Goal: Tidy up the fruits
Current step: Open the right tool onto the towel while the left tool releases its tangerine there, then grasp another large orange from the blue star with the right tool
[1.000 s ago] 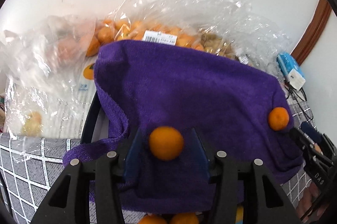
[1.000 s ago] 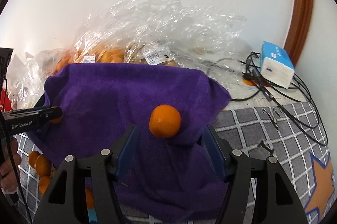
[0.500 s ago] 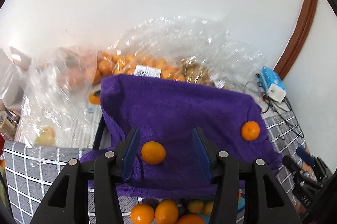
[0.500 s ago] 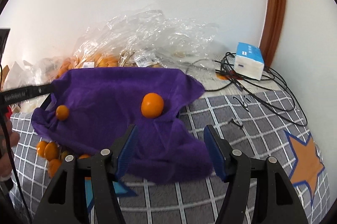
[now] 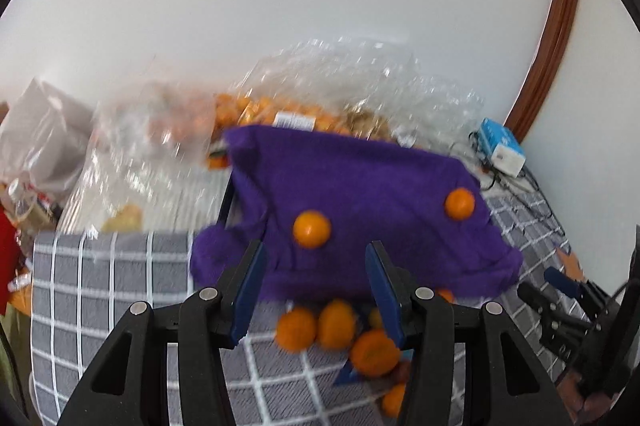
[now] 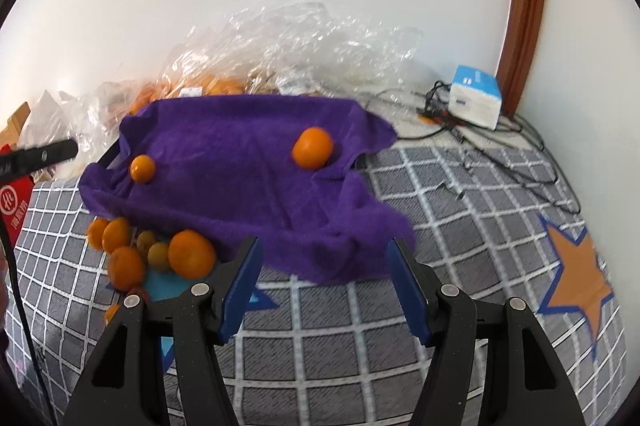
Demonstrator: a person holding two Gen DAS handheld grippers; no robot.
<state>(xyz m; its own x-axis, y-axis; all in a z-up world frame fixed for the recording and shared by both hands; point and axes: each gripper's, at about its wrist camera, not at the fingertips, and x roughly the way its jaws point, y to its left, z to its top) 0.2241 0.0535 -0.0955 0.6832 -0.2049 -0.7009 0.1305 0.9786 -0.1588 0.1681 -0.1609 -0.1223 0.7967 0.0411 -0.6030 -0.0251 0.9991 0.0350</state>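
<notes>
Both grippers hung clear of the work with nothing held. The left gripper [image 5: 316, 290] had its jaws fairly narrow and empty; the right gripper [image 6: 324, 282] had its jaws moderately wide and empty.

Fruit location: two oranges sat on the purple towel [image 6: 240, 161], the left orange [image 6: 142, 168] near its left edge, the right orange [image 6: 312, 148] toward its right side, well apart. A loose pile of oranges [image 6: 160, 254] lay on the checked cloth [image 6: 460, 226] just beside the towel's front-left edge.

Step in hand, as judged: next pick from the loose pile.
- Approach one fruit w/ jaws spread wider than it.
- Take an outer fruit first; a middle one would likely roll its neighbours.
- Close gently; fruit prob. soft.

Hard to make out:
- The towel draped over something w/ a dark rim at its left; could not tell what.
- Plastic bags [image 5: 320, 93] behind held more fruit, blurred; count unknown.
- Pile partly hidden behind the left gripper's blue pads.
</notes>
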